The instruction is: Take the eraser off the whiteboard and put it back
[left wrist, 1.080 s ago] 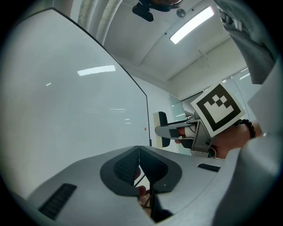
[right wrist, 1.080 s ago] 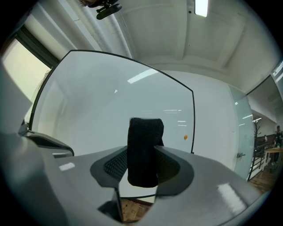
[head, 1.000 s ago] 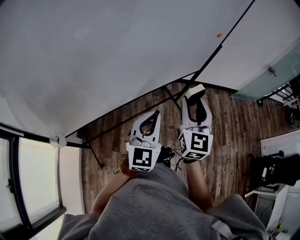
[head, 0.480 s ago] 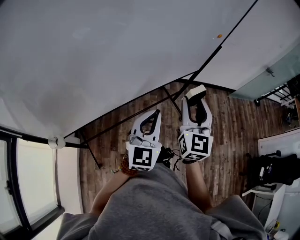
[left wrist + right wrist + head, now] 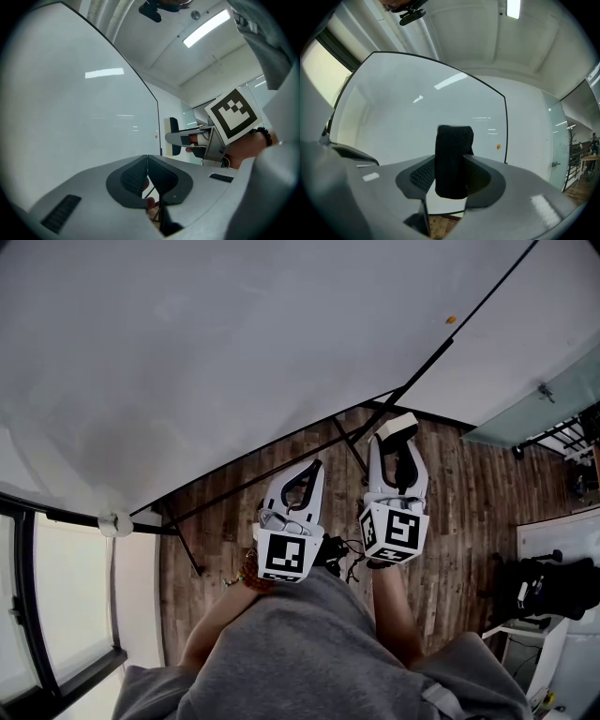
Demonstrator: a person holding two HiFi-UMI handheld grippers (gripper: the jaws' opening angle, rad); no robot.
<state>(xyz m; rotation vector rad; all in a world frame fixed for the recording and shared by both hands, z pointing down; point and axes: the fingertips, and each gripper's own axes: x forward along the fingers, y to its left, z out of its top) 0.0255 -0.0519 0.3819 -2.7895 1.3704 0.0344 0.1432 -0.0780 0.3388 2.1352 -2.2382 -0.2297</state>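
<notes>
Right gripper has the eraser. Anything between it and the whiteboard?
Nothing visible. The eraser sits clamped in the right gripper, and the whiteboard ahead of it is open surface. The only thing on it is a small orange dot near the board's right edge, off to the side of the eraser.

The eraser [image 5: 453, 150] was a small block with a black felt face and a pale cream back [image 5: 398, 423]. It stood upright, clamped between the jaws of the right gripper [image 5: 452, 177], its top rising above them and its felt side turned toward the camera in the right gripper view. It was off the whiteboard [image 5: 234, 352], held out level near the board's lower right corner. The whiteboard was a large, plain white panel with a thin dark frame, its surface blank and glossy with reflected ceiling lights [image 5: 417, 117].
</notes>
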